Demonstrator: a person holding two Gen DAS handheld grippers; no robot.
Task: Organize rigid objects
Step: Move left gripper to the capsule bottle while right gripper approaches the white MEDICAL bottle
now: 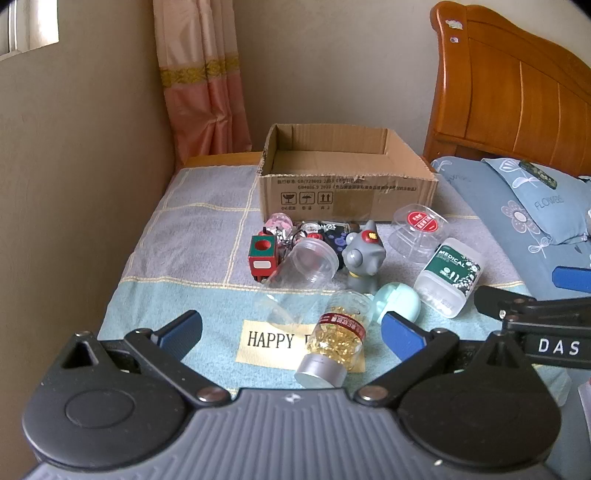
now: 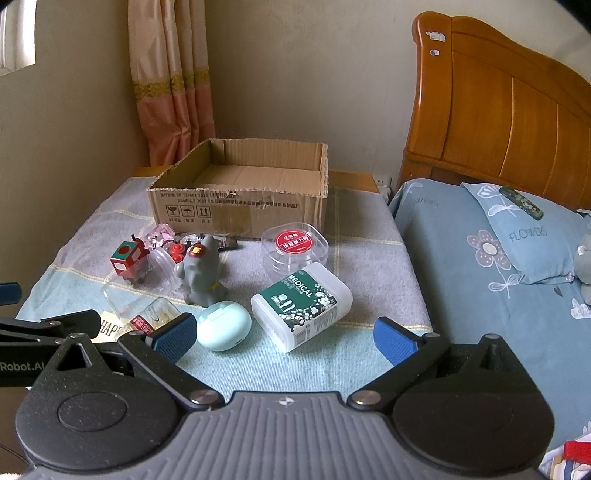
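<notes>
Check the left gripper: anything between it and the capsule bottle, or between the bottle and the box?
Nothing sits between the left gripper and the capsule bottle; the bottle lies on its side just ahead of the open fingers. On the way to the cardboard box stand a clear jar and a grey figurine.

- Soft, even daylight fills both views, moderately bright, with no harsh shadows.
- A window point(image 1: 29, 26) at the far left corner is blown out to white.
- The wooden headboard point(image 1: 517, 96) on the right carries a warm sheen.
- Fisheye bending curves the walls and bed edges, and the corners go black.
- Focus stays fairly sharp on the clutter; fine print on the cardboard box point(image 2: 240, 206) is soft.
</notes>
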